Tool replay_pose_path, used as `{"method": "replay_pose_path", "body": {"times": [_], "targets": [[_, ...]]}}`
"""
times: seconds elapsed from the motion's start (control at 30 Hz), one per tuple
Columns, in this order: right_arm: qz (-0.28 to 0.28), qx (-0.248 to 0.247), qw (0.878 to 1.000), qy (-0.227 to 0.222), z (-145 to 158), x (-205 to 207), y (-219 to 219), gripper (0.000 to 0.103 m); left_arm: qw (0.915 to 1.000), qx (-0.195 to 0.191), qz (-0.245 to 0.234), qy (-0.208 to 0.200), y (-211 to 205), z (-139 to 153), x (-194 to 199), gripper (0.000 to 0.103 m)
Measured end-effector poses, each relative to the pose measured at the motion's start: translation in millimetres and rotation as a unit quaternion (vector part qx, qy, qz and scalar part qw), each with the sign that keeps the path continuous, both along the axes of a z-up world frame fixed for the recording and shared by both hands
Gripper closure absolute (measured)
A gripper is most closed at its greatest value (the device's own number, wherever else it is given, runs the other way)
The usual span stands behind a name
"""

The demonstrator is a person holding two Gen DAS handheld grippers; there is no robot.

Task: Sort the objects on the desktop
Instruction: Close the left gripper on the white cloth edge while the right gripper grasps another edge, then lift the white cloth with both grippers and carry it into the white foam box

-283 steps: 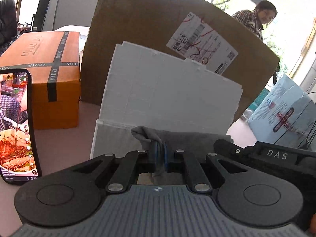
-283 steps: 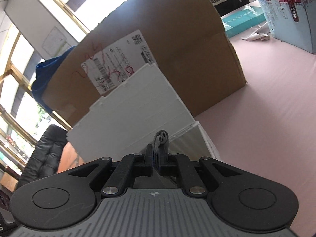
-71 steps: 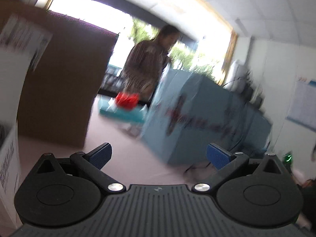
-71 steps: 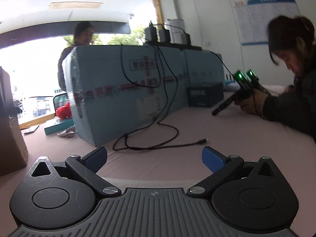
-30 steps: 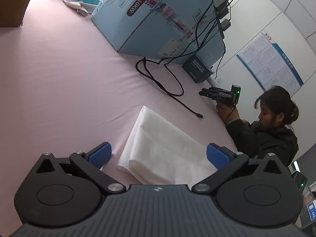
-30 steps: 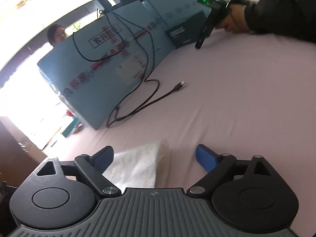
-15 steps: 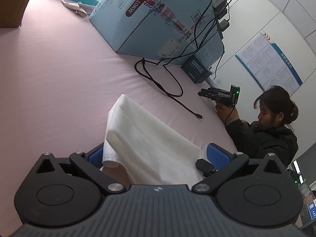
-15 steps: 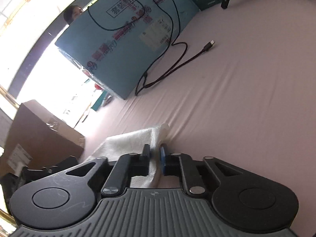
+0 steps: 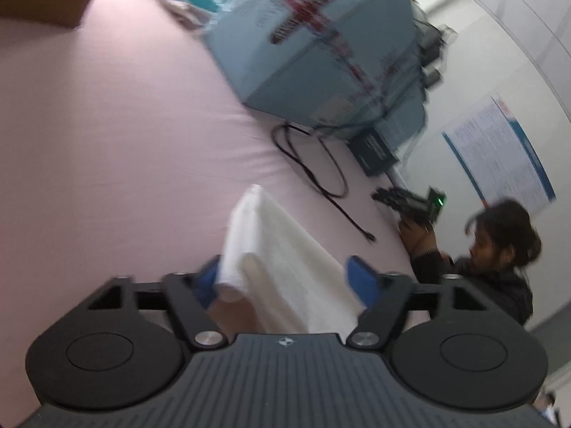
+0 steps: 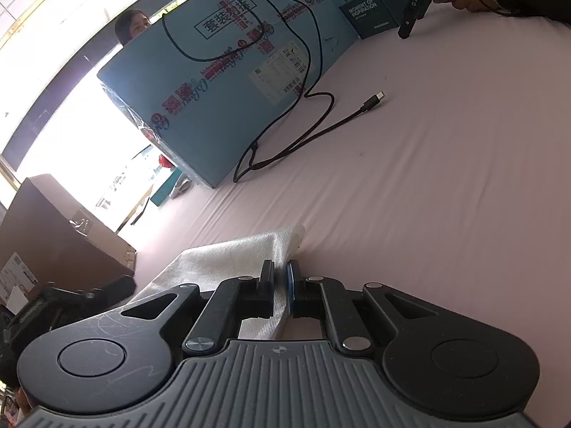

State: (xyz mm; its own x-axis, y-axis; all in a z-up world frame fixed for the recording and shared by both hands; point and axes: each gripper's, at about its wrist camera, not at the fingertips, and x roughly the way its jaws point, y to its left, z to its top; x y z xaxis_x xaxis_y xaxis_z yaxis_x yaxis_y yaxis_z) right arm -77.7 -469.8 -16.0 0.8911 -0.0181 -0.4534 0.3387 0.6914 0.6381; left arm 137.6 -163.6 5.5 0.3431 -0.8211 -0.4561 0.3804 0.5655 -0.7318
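Right gripper pinches near corner of white cloth, jaws closed on fabric, probably to lift edge off pink table. Left gripper half open, blue pads straddle raised cloth, no grip yet; likely ready to take opposite edge. Farther: black cable, blue box, clear of cloth.

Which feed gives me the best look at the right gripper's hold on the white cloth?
The right wrist view. It is sharp, and the right gripper is seen shut on an edge of the white cloth. The left wrist view is motion-blurred; there the cloth lies between the open left gripper's fingers, and the right gripper's hold is out of sight.
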Motion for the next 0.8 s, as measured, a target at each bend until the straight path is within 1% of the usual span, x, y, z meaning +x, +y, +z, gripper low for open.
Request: {"method": "replay_pose_path", "body": {"times": [0.03, 0.07, 0.1, 0.2, 0.23, 0.3, 0.43, 0.57, 0.67, 0.8], "targets": [[-0.001, 0.0, 1.0, 0.0, 0.0, -0.1, -0.2, 0.096, 0.9999, 0.0, 0.009, 0.005, 1.9, -1.2, 1.2, 0.056], [-0.001, -0.001, 1.0, 0.0, 0.0, -0.6, -0.3, 0.096, 0.9998, -0.001, 0.018, 0.01, 3.9, -2.4, 2.4, 0.06], [-0.002, -0.001, 1.0, -0.001, 0.0, -1.4, -0.4, 0.096, 0.9995, 0.0, 0.029, 0.011, 5.8, -2.7, 2.9, 0.061], [-0.004, -0.001, 1.0, -0.001, -0.2, -1.8, -1.0, 0.096, 0.9977, 0.008, 0.067, -0.008, 11.6, 0.6, 1.2, 0.065], [-0.005, -0.002, 1.0, -0.001, -0.2, -2.0, -1.0, 0.096, 0.9972, 0.01, 0.073, -0.016, 12.6, 2.2, 0.5, 0.066], [-0.007, -0.007, 1.0, -0.001, 0.2, -2.3, -0.3, 0.096, 0.9979, 0.01, 0.062, -0.013, 10.8, 1.8, 1.7, 0.067], [-0.012, -0.016, 1.0, 0.0, 0.9, -2.5, 0.7, 0.096, 0.999, 0.014, 0.043, -0.005, 6.2, -0.5, 2.7, 0.078], [-0.012, -0.016, 1.0, 0.0, 0.8, -2.3, 0.6, 0.096, 0.9985, 0.021, 0.051, -0.002, 6.7, -1.2, 2.4, 0.085], [-0.013, -0.016, 1.0, 0.0, 0.6, -2.5, 1.2, 0.096, 0.998, 0.024, 0.058, -0.009, 7.3, -0.7, 1.1, 0.088], [-0.013, -0.018, 1.0, -0.001, 1.4, -2.4, 0.8, 0.096, 0.997, 0.035, 0.061, -0.032, 5.8, 3.2, -3.9, 0.091]]}}
